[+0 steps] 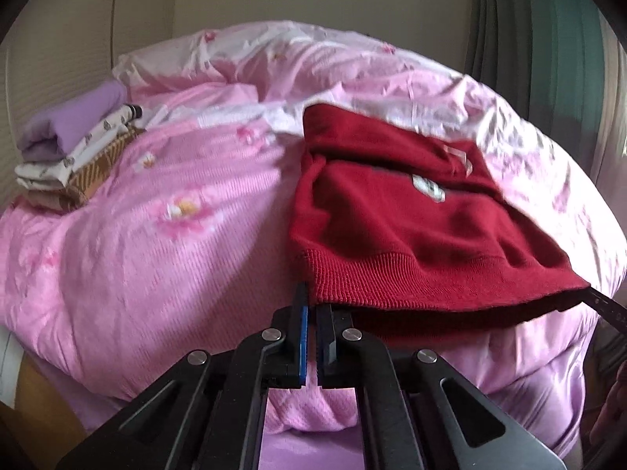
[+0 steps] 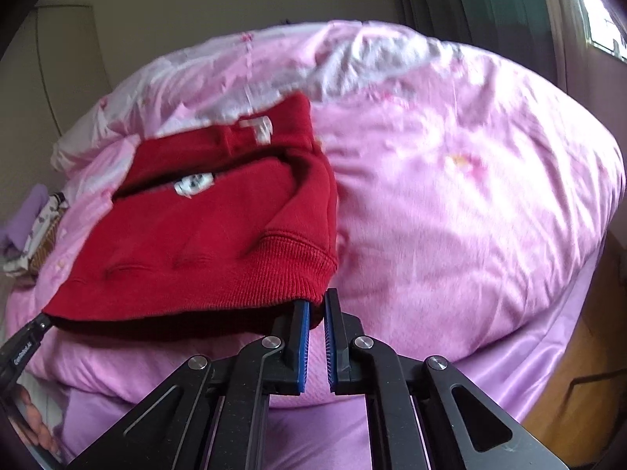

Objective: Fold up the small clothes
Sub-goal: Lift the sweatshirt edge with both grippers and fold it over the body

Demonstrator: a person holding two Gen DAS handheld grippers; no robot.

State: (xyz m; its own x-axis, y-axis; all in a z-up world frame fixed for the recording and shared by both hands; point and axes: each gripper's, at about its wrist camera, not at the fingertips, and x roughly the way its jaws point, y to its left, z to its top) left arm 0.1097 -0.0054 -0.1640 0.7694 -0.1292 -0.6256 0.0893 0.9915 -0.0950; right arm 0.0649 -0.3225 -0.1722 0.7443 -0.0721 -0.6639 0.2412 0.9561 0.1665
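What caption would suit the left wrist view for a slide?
Left gripper shut on the ribbed hem corner of a red sweater over a pink floral quilt, folded clothes stacked behind.

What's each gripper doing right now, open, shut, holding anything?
Left gripper: shut on the near left corner of the red sweater hem.
Right gripper: shut on the sweater's near right hem corner.

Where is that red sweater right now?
The red sweater lies on the pink quilt, right of the folded pile in the left view; its ribbed hem is pinched at both near corners by the left tongs and right tongs.
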